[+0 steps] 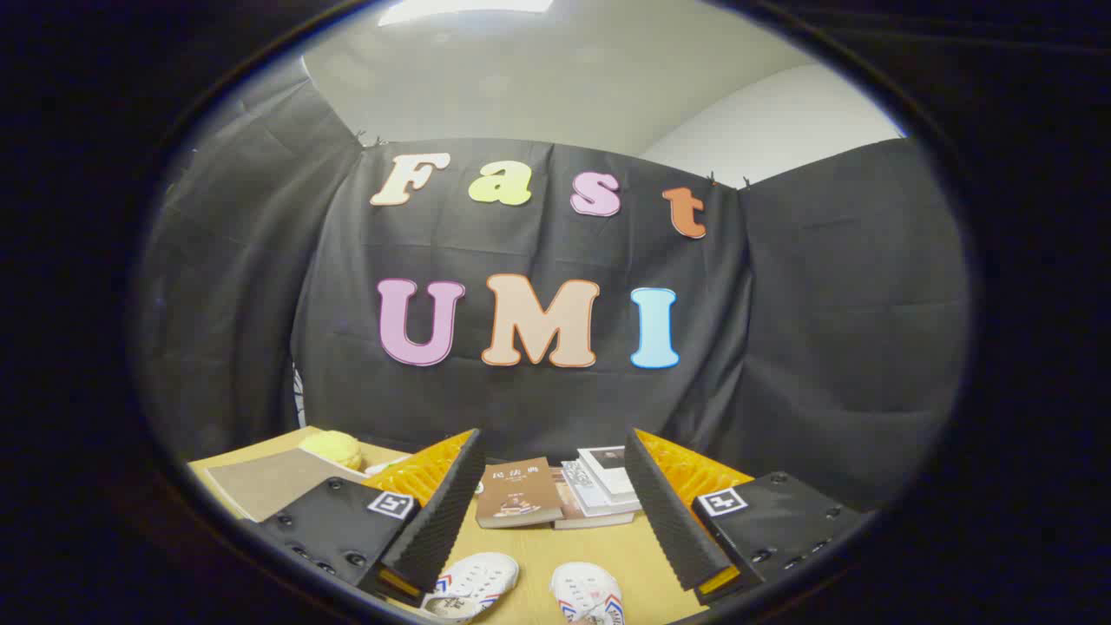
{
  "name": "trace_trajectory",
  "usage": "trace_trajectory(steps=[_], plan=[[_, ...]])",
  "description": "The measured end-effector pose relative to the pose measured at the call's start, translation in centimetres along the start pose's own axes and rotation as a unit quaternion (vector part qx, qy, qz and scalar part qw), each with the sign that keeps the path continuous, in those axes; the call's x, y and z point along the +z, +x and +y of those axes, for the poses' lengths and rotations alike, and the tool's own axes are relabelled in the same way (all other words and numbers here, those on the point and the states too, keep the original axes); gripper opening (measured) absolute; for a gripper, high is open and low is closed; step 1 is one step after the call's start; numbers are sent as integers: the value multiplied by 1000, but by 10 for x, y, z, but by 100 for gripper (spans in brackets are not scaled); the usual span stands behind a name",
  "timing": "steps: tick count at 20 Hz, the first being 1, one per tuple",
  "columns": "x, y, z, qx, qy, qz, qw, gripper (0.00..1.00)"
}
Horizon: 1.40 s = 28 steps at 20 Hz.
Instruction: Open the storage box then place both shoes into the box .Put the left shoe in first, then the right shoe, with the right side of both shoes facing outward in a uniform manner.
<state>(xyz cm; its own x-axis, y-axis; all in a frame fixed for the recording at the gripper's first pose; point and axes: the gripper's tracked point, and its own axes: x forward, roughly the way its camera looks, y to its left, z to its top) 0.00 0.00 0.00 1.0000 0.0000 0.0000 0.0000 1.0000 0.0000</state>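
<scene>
Two white shoes with red and blue stripes lie on the wooden table below the fingers: one shoe point(473, 586) nearer the left finger, the other shoe point(588, 595) nearer the right finger. My gripper point(555, 451) hovers above them, open wide, with nothing between its fingers. A flat brownish-grey box point(273, 482) lies on the table to the left, partly hidden behind the left finger.
Beyond the fingers, a brown book point(518, 493) and a stack of white and grey books point(603, 482) lie near the black cloth wall. A yellow soft object point(332, 449) sits behind the flat box. The wooden table point(538, 542) shows bare between the shoes and the books.
</scene>
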Motion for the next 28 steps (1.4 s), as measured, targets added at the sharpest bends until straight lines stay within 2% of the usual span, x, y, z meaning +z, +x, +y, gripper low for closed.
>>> trace_trajectory(steps=[10,21,28], plan=[[-10,6,-4,19,1,1,1000,100],[-11,15,-17,15,16,0,1000,100],[-12,15,-4,65,47,4,997,100]])
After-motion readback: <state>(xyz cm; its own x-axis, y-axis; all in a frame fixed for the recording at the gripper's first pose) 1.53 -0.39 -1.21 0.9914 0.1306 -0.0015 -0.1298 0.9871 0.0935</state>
